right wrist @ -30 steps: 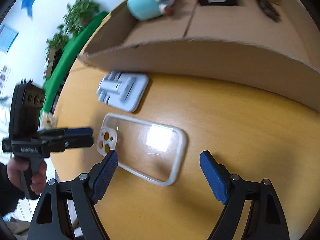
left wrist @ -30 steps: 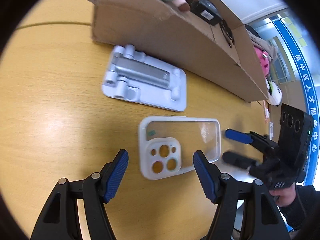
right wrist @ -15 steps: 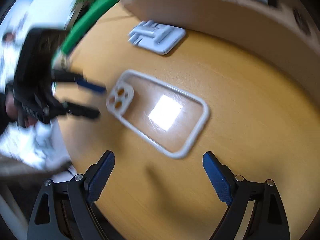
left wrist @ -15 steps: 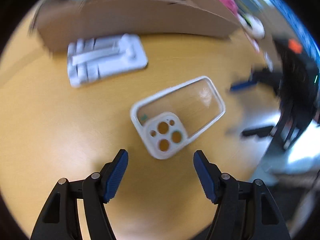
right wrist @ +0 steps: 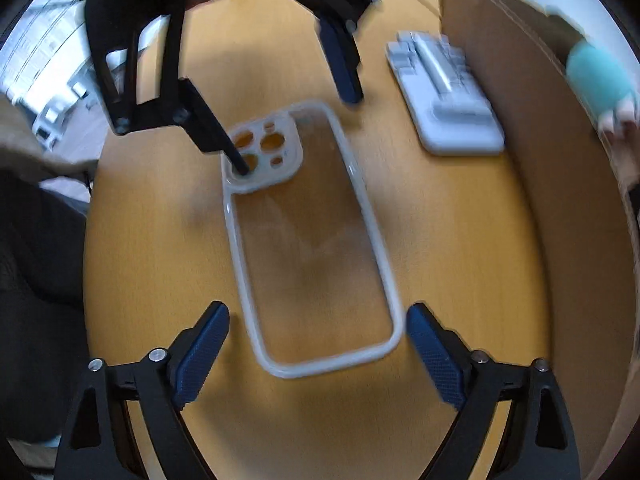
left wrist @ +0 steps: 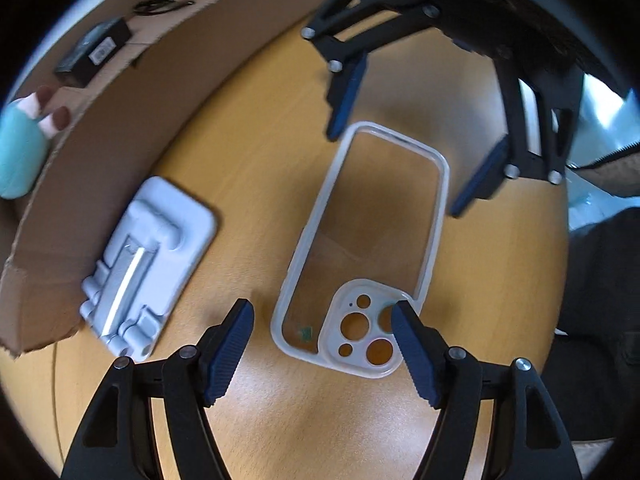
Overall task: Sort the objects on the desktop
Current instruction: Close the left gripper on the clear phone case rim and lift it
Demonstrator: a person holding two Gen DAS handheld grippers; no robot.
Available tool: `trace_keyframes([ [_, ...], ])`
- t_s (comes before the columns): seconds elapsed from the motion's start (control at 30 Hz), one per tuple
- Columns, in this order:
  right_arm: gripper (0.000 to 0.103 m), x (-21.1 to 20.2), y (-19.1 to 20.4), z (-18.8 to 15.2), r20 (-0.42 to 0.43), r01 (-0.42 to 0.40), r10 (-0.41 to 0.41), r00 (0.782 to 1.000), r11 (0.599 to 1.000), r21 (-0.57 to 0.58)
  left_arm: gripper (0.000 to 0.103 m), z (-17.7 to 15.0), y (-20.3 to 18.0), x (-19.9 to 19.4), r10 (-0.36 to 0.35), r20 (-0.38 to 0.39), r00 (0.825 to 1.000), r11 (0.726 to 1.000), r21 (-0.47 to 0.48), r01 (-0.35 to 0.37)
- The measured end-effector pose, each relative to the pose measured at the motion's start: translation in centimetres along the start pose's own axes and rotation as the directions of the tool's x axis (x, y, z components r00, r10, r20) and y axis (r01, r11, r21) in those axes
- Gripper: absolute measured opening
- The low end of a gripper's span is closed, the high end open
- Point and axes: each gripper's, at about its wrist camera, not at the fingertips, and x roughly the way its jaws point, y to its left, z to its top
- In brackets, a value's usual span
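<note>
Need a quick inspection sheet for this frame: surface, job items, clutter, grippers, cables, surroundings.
Surface: wooden table, bare wood showing between items.
Job's things: clear phone case flat on the table, camera cutout toward the left gripper; grey phone stand folded flat beside the cardboard box.
Clutter: in the box, teal plush toy, black adapter, dark coiled item.
Grippers: left gripper open, straddling the case's camera end; right gripper open at the opposite end. Neither grips anything.
Cables: nothing seen for certain; the coiled item may be one.
Surroundings: dark clothing at the table edge, bright blurred background.
</note>
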Motion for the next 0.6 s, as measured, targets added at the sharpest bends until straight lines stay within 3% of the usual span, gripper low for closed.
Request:
trace_keyframes([
  [0.33, 0.085, 0.2, -0.4, -0.8, -0.02, 0.018, -0.017, 1.0, 0.999, 0.029, 0.073, 0.6, -0.7, 0.1, -0.041, -0.044, 0.998, 0.996, 0.076, 0.044],
  [0.47, 0.085, 0.2, -0.8, -1.2, -0.019, 0.013, -0.013, 1.0, 1.0, 0.018, 0.079, 0.9, -1.5, 1.0, -0.014, -0.061, 0.998, 0.993, 0.117, 0.021],
  [0.6, 0.085, 0.2, -1.3, -1.5, -0.018, 0.013, -0.013, 1.0, 1.0, 0.022, 0.081, 1.6, -2.1, 1.5, 0.016, -0.03, 0.999, 0.991, 0.132, -0.012],
])
